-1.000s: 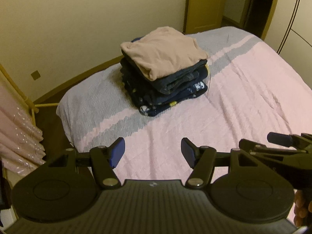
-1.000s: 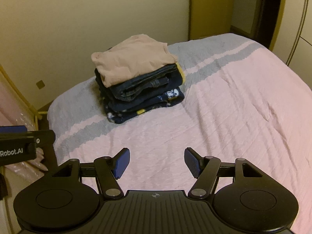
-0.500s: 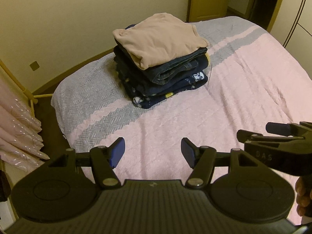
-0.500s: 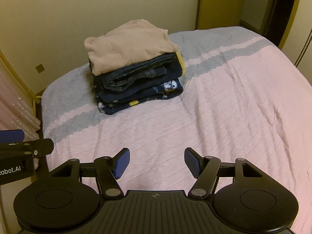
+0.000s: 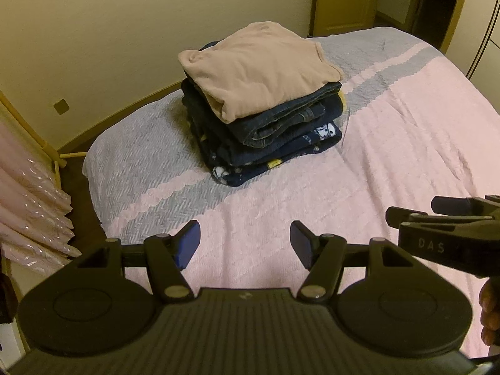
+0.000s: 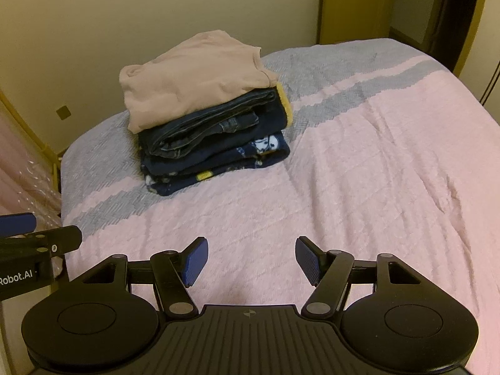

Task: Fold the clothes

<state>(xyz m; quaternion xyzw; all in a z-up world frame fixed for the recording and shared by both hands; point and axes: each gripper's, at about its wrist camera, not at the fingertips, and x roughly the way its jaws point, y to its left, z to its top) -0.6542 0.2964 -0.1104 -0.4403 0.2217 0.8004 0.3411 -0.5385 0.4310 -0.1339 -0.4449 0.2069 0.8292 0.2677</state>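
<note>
One stack of folded clothes (image 5: 262, 109) sits on the bed, toward its far left corner near the wall. On top lies a beige garment (image 5: 259, 68), folded flat and overhanging the layers under it on the left. Beneath it are folded dark jeans (image 6: 206, 125), and under those a navy fleece piece with white and yellow prints (image 6: 218, 165); a yellow edge shows at the right side of the pile in my right view. The stack rests where the grey band of the bedspread (image 6: 375, 172) meets the pink part, and the pink cloth stretches bare between the pile and me.

Both my grippers hang over the near side of the bed, well apart from the stack. My left gripper (image 5: 244, 243) has its blue-padded jaws spread wide with nothing between them. My right gripper (image 6: 251, 261) is likewise spread and holds nothing.

Past the bed stands a cream wall (image 5: 125, 15) with a small square plate low down, a wooden door (image 6: 353, 3) at the far corner, and pale pink curtains (image 5: 28, 193) at the left edge.
</note>
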